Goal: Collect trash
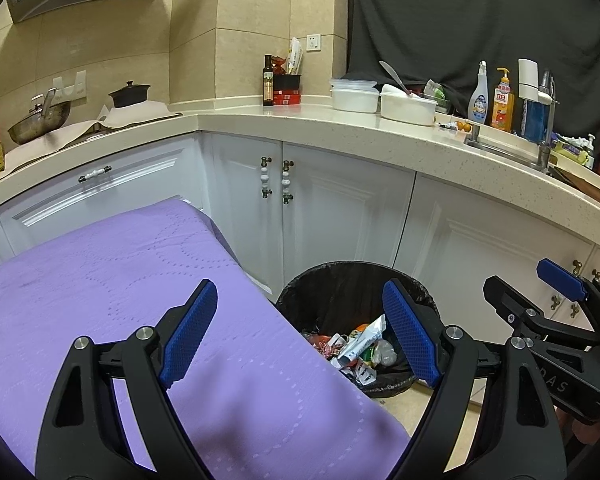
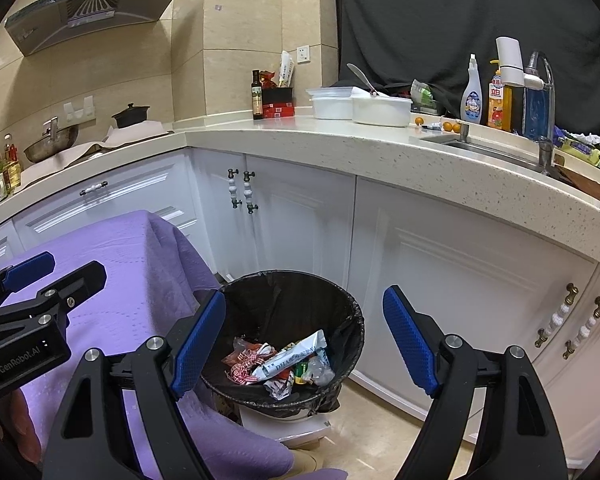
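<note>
— Two grippers, both empty. The left gripper [image 1: 300, 332] has its blue pads spread wide over the edge of the purple tablecloth [image 1: 120, 280], and the right gripper [image 2: 304, 340] is spread just as wide, framing the trash bin [image 2: 352, 320] below it.

— Where's the trash, then?

— In the bin already. It has a black liner and sits on the floor beside the cloth-covered table, in front of the white cabinets [image 2: 440, 264]. Inside lies a heap: a white snack wrapper [image 2: 296, 356], a red-and-white checked ribbon or wrapper [image 2: 246, 368], some clear plastic and a green scrap. At this size I can't tell exactly what each piece is.

— Anything left on the table?

— Nothing that I can see on the part of the cloth in view.

— So which step is this?

— I judge it to be between pieces, or near the end: nothing is pinched and both grippers hang by the bin.

— And next?

— If more litter remains, a gripper has to swing away from the bin, find the piece, and close on it; thin wrappers need a pinch low against the cloth. The countertop [image 1: 340, 128] holds containers and bottles, but none of it looks like trash.
</note>
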Tool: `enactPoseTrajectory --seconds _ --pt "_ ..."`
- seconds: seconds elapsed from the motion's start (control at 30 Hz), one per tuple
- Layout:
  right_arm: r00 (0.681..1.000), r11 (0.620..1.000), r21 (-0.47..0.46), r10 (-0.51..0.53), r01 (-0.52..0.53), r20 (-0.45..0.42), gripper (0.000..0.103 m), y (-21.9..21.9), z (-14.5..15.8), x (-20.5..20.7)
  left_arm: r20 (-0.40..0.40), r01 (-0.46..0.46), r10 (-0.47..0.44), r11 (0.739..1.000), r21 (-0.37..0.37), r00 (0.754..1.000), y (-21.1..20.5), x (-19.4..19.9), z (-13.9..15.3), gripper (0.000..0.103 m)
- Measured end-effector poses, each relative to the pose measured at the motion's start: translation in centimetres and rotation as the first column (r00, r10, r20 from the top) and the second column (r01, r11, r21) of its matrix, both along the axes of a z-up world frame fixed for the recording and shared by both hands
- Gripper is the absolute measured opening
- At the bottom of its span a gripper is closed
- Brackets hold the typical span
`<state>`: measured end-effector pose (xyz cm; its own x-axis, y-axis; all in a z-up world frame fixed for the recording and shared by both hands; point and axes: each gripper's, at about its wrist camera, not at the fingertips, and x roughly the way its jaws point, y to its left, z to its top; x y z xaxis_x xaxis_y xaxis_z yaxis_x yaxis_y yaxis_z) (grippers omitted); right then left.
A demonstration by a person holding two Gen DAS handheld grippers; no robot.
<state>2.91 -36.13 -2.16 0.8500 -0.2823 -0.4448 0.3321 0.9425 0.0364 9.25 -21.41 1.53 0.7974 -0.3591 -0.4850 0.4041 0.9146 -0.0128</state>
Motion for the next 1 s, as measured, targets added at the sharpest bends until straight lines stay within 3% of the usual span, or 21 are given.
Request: enactPoseTrajectory --seconds 1.0 --pt "1.000 1.000 -0.004 0.003 -0.003 -0.001 0.079 -0.17 -0.04 0.07 0.001 -0.005 0.005 1.000 -0.008 1.000 0.07 0.38 0.23 0.083"
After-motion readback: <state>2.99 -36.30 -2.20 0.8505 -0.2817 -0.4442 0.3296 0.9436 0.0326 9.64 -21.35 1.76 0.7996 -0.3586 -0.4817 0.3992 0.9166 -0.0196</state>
